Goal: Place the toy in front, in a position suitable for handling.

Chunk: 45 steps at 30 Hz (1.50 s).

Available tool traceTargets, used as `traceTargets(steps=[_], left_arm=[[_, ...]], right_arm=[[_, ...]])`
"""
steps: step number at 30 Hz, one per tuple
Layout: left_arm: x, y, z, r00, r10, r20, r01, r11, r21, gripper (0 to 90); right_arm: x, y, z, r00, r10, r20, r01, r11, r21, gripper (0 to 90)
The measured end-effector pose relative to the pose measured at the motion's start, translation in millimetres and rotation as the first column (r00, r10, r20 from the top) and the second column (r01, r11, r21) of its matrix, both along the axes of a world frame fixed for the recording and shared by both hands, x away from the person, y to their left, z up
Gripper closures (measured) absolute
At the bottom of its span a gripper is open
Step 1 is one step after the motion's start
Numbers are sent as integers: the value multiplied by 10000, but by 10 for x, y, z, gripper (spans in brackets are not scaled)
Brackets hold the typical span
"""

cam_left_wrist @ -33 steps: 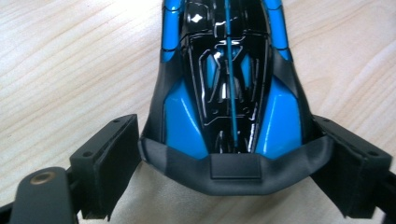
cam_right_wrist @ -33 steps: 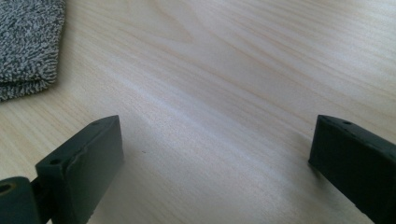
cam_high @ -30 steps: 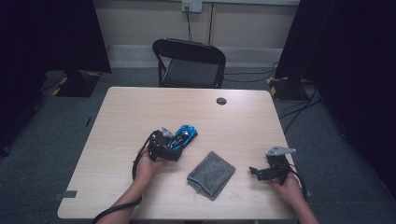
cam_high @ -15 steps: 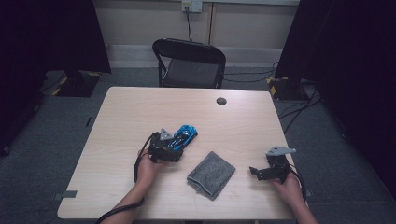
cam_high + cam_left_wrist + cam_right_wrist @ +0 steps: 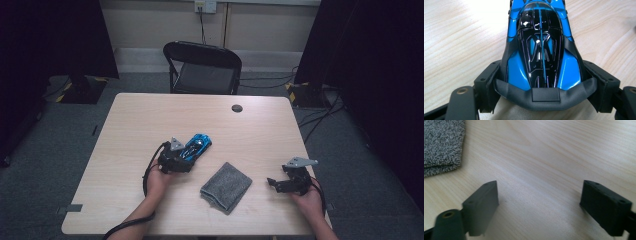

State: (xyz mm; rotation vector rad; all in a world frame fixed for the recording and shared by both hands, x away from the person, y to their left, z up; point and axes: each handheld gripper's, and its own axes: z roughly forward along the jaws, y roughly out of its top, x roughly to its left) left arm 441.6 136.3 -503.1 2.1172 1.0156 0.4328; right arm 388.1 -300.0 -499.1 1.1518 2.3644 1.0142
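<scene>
A glossy blue and black toy car (image 5: pixel 199 144) sits on the wooden table (image 5: pixel 145 115), left of centre. My left gripper (image 5: pixel 186 159) is at the car's tail. In the left gripper view its jaws have just been closing and now touch both ends of the car's (image 5: pixel 540 37) rear wing, so the left gripper (image 5: pixel 545 73) grips it. My right gripper (image 5: pixel 273 183) rests low near the front right of the table. Its jaws have just been closing but still stand apart, and the right gripper (image 5: pixel 540 195) has only bare wood between them.
A folded grey cloth (image 5: pixel 226 186) lies between the two hands; its edge (image 5: pixel 441 142) shows at the upper left of the right gripper view. A small black disc (image 5: pixel 237 108) sits near the far edge. A black folding chair (image 5: pixel 202 62) stands behind the table.
</scene>
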Motion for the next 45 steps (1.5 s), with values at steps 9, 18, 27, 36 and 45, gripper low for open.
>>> traceTargets(steps=[9,18,27,36,45], left_arm=[[25,53,0,9996,-281,41,281,9996,39,246],[26,55,-3,9996,-290,6,290,9996,-45,244],[25,54,-4,9996,-280,4,280,9996,-59,244],[26,56,-3,9996,-293,19,293,9996,-23,244],[25,55,-3,9996,-286,25,286,9996,-25,244]], right_arm=[[-25,111,144,9983,502,284,-510,9982,303,149],[-50,577,249,9805,1966,56,-1966,9805,-5,173],[-55,972,378,9611,2760,-63,-2758,9609,233,189],[-90,1242,367,9356,3513,-346,-3483,9347,713,212],[-122,1397,307,9271,3731,-361,-3709,9270,549,200]])
